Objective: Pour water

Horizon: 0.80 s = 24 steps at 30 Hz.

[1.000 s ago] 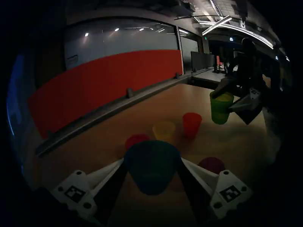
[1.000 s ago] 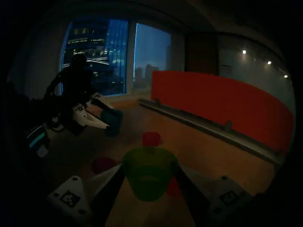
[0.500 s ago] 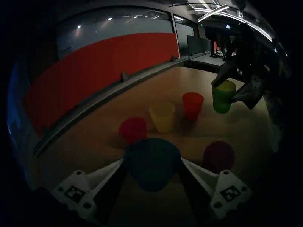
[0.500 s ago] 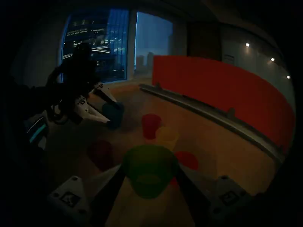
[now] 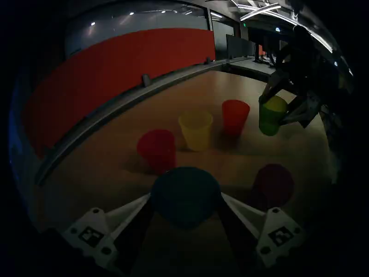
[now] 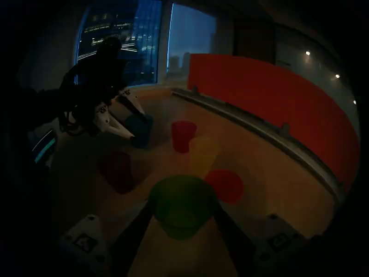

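In the left gripper view, a blue cup (image 5: 186, 201) is gripped between the two fingers of the left gripper (image 5: 186, 197), the jaws set at the cup's width and pressing on either side. It is held above the near edge of the wooden table (image 5: 115, 171). Beyond it, a red cup (image 5: 157, 150), a yellow cup (image 5: 196, 130) and an orange-red cup (image 5: 235, 117) are lined up across the middle of the table, apart from one another. A maroon cup (image 5: 274, 184) is set nearer the right edge. Towards the far right corner, a green cup (image 5: 272, 115) is clamped in the right gripper (image 5: 276, 107). A red partition (image 5: 106, 69) runs along the far edge.

In the right gripper view, the green cup (image 6: 182, 205) is held between the right gripper's (image 6: 182, 207) fingers, which close on both its sides, above the near edge. The orange-red cup (image 6: 224, 184) is seen just beyond it, then the yellow cup (image 6: 203, 154) and the red cup (image 6: 183, 135). The maroon cup (image 6: 117, 171) is placed to the left. Farther off, the blue cup (image 6: 140, 131) is gripped by the left gripper (image 6: 139, 127), carried by a person (image 6: 99, 87). Whether any cup contains water cannot be told in the dim light.
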{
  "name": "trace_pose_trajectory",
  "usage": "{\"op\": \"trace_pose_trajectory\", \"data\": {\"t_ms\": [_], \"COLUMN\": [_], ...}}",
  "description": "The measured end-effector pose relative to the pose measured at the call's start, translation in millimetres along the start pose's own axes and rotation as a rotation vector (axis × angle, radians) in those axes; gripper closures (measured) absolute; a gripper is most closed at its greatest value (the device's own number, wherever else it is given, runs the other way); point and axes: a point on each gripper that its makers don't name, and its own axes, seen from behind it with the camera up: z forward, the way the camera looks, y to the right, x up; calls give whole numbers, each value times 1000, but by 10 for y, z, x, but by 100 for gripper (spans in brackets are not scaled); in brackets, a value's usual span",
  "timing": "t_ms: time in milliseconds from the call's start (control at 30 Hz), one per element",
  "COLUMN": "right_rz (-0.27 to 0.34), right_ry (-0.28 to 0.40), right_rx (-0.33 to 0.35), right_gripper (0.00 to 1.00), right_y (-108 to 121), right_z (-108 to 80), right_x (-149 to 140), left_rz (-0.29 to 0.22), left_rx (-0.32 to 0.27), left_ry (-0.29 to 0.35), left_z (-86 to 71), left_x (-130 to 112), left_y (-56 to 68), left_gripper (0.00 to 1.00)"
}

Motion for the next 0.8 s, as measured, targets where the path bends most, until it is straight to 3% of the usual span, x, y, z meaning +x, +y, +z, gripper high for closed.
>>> {"op": "trace_pose_trajectory", "data": {"t_ms": [400,800], "right_rz": [7,11], "right_ry": [-31,-39], "right_rx": [9,13], "right_gripper": [0,0], "right_y": [16,-25], "right_z": [99,169], "right_x": [-155,-231], "left_rz": [-14,-36], "left_rx": [-21,-27], "left_ry": [-27,-17], "left_z": [166,183], "left_x": [-166,-207], "left_y": [12,-7], "left_gripper": [13,13]}}
